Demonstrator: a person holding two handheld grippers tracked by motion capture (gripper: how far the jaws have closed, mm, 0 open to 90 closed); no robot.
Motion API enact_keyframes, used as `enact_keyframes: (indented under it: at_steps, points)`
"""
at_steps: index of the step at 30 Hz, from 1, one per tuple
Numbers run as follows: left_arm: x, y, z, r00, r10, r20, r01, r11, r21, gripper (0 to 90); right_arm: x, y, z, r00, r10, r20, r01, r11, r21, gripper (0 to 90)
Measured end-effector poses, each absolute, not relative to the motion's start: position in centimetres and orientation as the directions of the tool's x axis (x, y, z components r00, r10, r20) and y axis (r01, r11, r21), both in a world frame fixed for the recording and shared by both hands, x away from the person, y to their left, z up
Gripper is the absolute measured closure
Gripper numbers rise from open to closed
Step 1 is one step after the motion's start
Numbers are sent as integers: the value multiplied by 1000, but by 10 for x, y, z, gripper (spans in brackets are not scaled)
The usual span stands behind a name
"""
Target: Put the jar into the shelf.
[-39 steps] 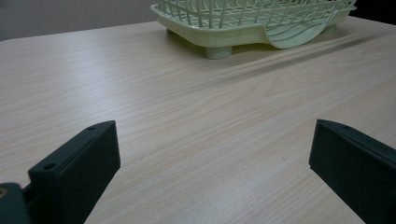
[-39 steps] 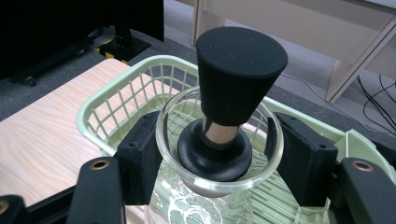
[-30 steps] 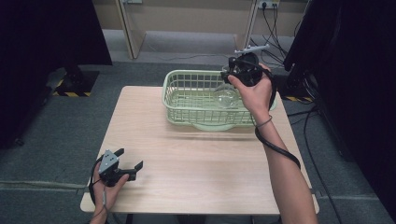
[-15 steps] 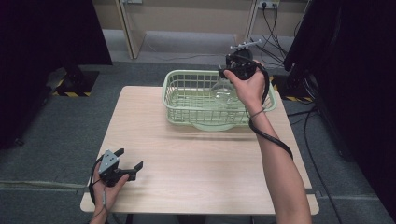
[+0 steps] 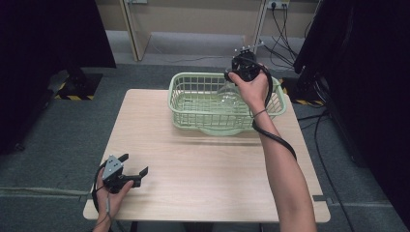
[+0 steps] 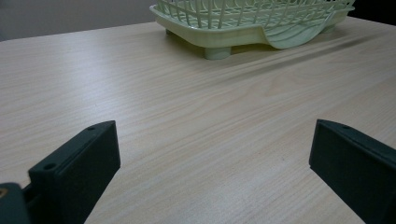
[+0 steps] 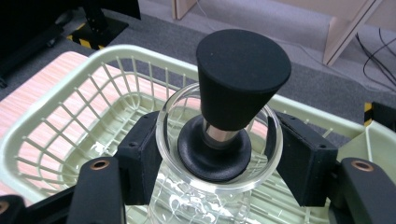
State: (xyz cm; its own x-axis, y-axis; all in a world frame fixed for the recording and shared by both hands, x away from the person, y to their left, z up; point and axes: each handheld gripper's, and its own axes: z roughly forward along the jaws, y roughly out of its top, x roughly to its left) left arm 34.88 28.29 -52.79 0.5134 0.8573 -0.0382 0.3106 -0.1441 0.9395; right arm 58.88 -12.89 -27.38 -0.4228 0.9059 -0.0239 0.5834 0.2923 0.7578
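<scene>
Basket of pale green plastic stands at the table's far edge. Your right gripper is clamped on the rim of a clear glass jar with a black stopper, held upright over the basket's right part. Your left gripper rests at the near left of the table, jaws wide apart, holding nothing.

basket pale green | table light woodgrain | stopper matte blk | decanter clear glass
</scene>
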Motion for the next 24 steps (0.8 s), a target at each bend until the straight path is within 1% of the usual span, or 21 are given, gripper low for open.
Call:
enact_keyframes:
  at_steps: [11,24]
  points:
    - [349,283,-528,514,857,-38,311,-145,939,15,605,-127,-297,-395,919,-10,636,282,718,372]
    - [349,283,-528,515,856,-38,309,-144,940,15,619,-115,-322,-392,920,-26,677,307,668,372]
